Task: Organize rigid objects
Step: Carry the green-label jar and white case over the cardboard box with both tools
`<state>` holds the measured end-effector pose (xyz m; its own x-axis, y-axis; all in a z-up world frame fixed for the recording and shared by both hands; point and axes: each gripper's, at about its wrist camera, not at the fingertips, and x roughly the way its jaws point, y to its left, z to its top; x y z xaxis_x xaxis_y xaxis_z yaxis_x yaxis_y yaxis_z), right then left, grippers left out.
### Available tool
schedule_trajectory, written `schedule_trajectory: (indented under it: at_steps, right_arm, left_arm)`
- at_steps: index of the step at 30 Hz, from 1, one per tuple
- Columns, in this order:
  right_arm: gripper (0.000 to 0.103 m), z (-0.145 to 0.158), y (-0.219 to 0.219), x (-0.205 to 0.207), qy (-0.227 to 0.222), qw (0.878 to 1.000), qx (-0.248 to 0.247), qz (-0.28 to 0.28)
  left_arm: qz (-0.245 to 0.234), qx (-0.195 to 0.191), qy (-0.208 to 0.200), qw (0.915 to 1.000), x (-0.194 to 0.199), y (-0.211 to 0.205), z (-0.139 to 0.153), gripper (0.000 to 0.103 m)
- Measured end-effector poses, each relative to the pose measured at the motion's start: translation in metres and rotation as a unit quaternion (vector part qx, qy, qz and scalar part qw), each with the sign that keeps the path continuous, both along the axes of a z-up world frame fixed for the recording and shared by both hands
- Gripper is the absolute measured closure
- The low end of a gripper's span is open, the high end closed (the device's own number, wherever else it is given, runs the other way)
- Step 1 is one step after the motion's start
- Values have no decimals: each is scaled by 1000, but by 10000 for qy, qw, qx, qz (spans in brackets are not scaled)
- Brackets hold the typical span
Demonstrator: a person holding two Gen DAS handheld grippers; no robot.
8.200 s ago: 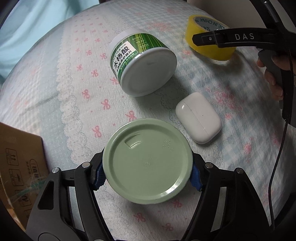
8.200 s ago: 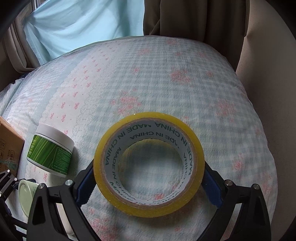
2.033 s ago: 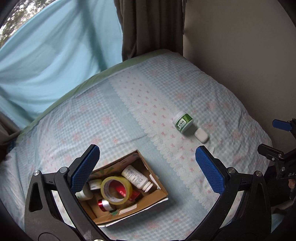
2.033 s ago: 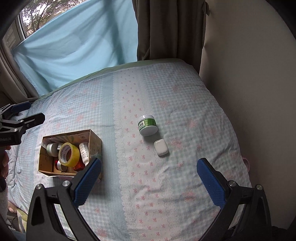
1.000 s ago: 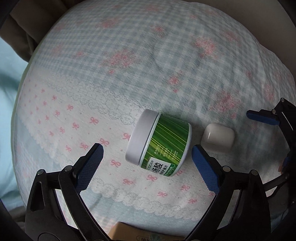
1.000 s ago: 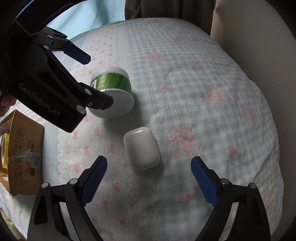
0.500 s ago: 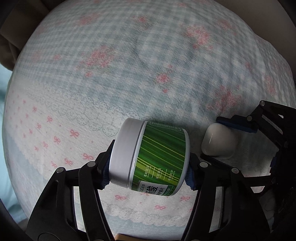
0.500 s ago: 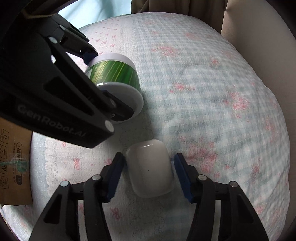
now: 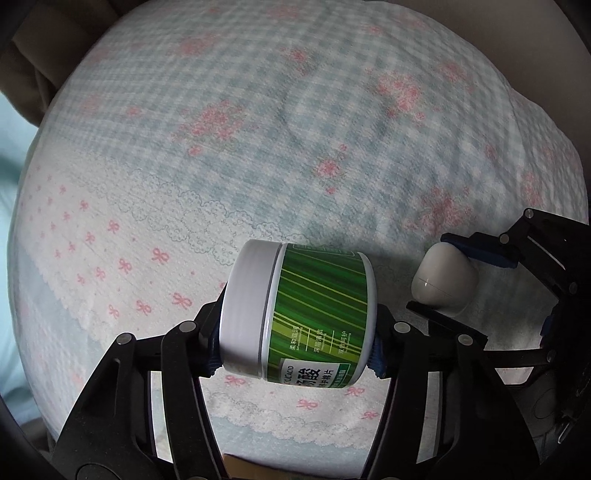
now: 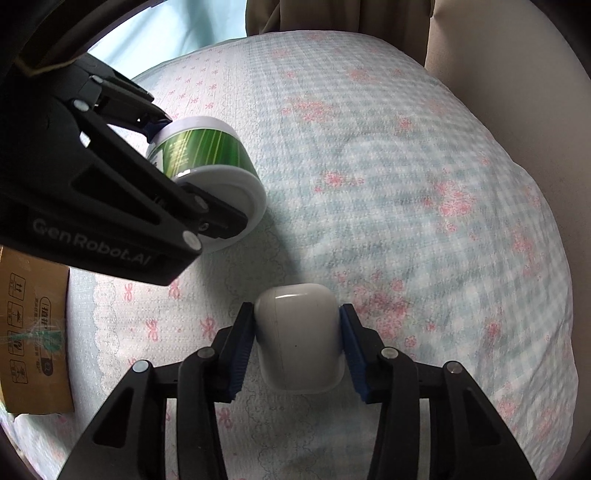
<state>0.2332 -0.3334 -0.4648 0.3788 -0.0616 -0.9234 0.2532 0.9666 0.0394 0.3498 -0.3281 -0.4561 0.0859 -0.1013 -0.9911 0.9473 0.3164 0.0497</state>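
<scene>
Two grippers, both just finished closing, each with something between its jaws. Left gripper [image 9: 297, 349] clamped end to end on a green-striped white jar [image 9: 299, 314], lying sideways, lid at 9 o'clock. Right gripper [image 10: 297, 349] clenched on a white earbud case [image 10: 298, 339], pads on its two sides. Both items sit low over the checked floral bedspread [image 10: 406, 166]; cannot tell if lifted. In the right wrist view, jar is at 10 o'clock of the case, cardboard box [image 10: 33, 332] at 9 o'clock, curtain [image 10: 332, 16] at 12.
</scene>
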Motion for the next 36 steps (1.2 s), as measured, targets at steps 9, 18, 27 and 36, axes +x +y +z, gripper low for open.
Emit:
schedule_trajectory:
  at_steps: [9,18,27,36]
  right_arm:
    - [61,43,-11,-11,-262,9996,-29,-121]
    - [61,127,1,-25,-604,9980,-175,-68]
    - [61,225,51,-40,-975,9945,-321,210]
    - [61,299,141,-40,-1249,9898,-179,668]
  left_arm:
    - [453,-283,-201,9984,0,15,59,49]
    - [1162,-812,-469,9888,-16,73,150,48]
    - [1915,-1311,-837,9691,-51,185,243,48]
    - [2647,-1647,-1084,9440,-70,318,304,48]
